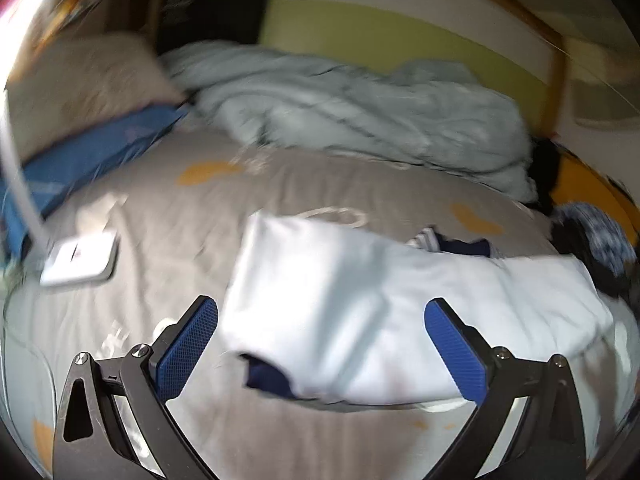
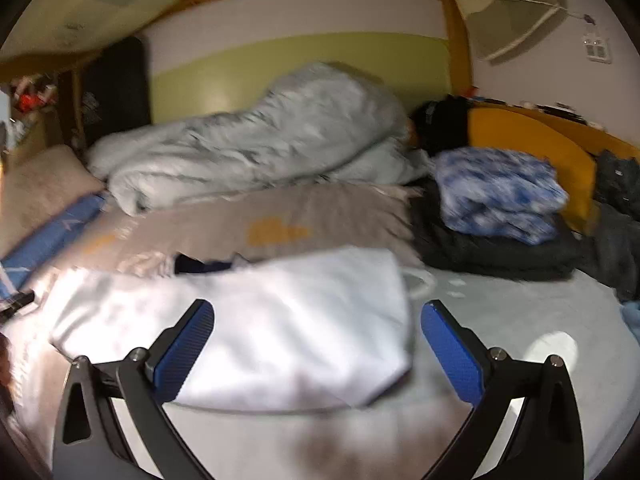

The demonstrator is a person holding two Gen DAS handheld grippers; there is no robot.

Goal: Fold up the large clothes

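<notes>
Both claws gape wide and hold nothing: left claw [image 1: 320,344] and right claw [image 2: 318,346] each hover over a white garment [image 1: 360,304], partly folded, lying flat on the bed [image 1: 168,216] at lower centre of both views. A dark navy trim [image 1: 266,378] pokes out at its near edge. Risk, as I judge it: a pinch may catch only the top layer, or the grey sheet beneath, dragging the fold askew. Blur hides detail. A rumpled pale duvet [image 2: 256,144] lies at the back; stacked folded clothes [image 2: 496,196] sit at right; a white box [image 1: 80,260] at left.
</notes>
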